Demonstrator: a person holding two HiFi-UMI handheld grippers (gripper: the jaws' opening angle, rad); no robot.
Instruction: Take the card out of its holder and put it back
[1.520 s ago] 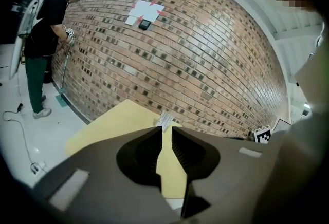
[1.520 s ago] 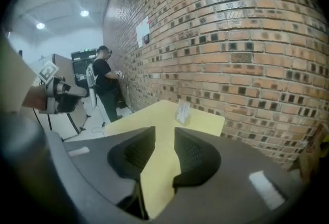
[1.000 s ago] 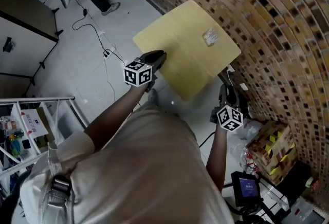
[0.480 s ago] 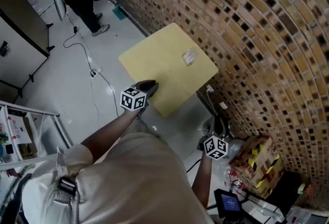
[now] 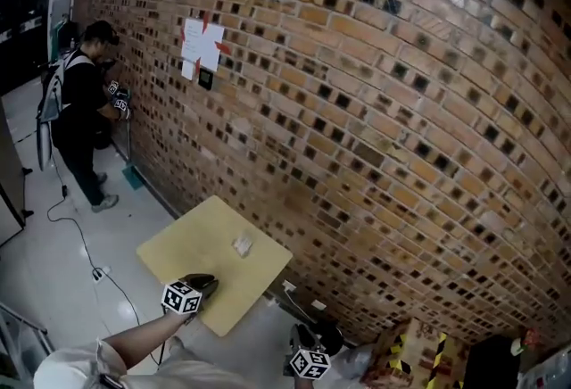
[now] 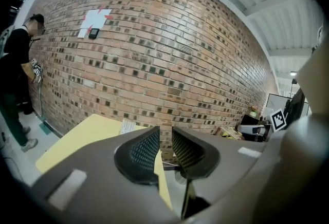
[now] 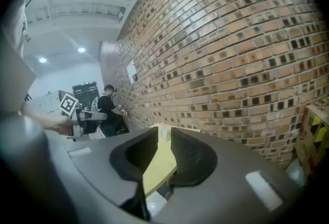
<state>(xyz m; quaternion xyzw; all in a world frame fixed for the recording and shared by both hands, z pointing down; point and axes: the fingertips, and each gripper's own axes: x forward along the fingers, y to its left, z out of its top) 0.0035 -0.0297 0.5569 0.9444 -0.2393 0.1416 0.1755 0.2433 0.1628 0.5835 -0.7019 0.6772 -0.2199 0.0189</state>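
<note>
The left gripper (image 6: 165, 138) hung over the near edge of a yellow table (image 5: 192, 240), jaws slightly apart and empty. The card holder (image 5: 242, 244) lay ahead of it, toward the brick wall (image 5: 375, 111). The right gripper (image 7: 164, 141), off the table's right corner, had just been closing to a narrow, empty gap. A person (image 5: 85, 102) stood far ahead-left on the white floor (image 5: 53, 235).

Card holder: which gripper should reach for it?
Probably left. The left gripper is at the table edge near the card holder; the right gripper, its empty jaws just closing, hangs off the table.
</note>
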